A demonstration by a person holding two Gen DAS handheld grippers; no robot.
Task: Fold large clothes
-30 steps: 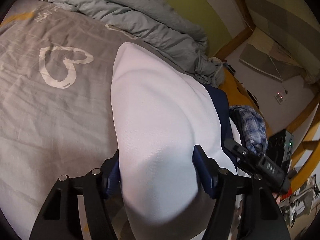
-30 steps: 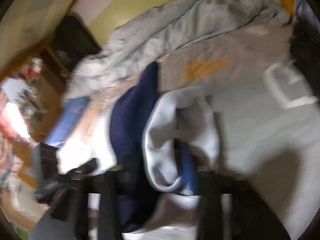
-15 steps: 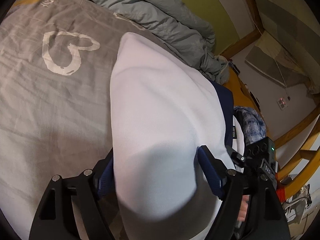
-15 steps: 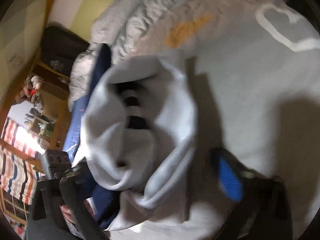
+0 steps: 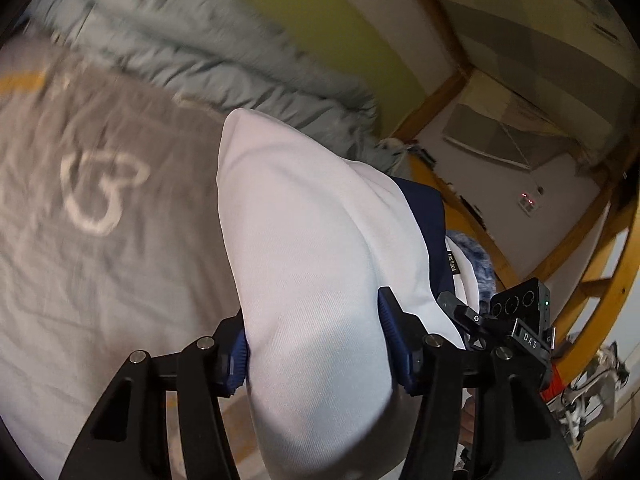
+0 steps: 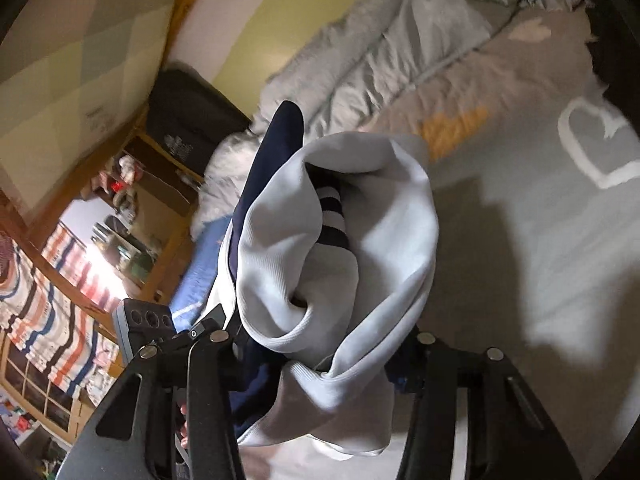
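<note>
A white garment (image 5: 312, 240) with a navy part (image 5: 428, 216) is bunched and lifted over the grey bed sheet (image 5: 80, 280). My left gripper (image 5: 316, 350) has this bundle between its blue pads (image 5: 394, 344); its jaws are closing and both pads press the cloth. In the right wrist view the same white garment (image 6: 392, 240) shows a navy panel (image 6: 276, 152) and a striped cuff (image 6: 332, 216). My right gripper (image 6: 312, 360) is closing on a thick fold, which covers its pads. Each view shows the other gripper (image 5: 520, 320) (image 6: 144, 320) close by.
A rumpled grey-blue duvet (image 5: 200, 52) lies along the far side of the bed by the green wall. The sheet carries white heart prints (image 6: 592, 148). A wooden frame (image 5: 448, 88) borders the bed's end, with a black bag (image 6: 188, 108) and blue clothes (image 6: 200, 268) there.
The left gripper has risen with the white bundle and its jaws have narrowed. The right gripper's jaws, wide half a second ago, have come in onto the garment fold.
</note>
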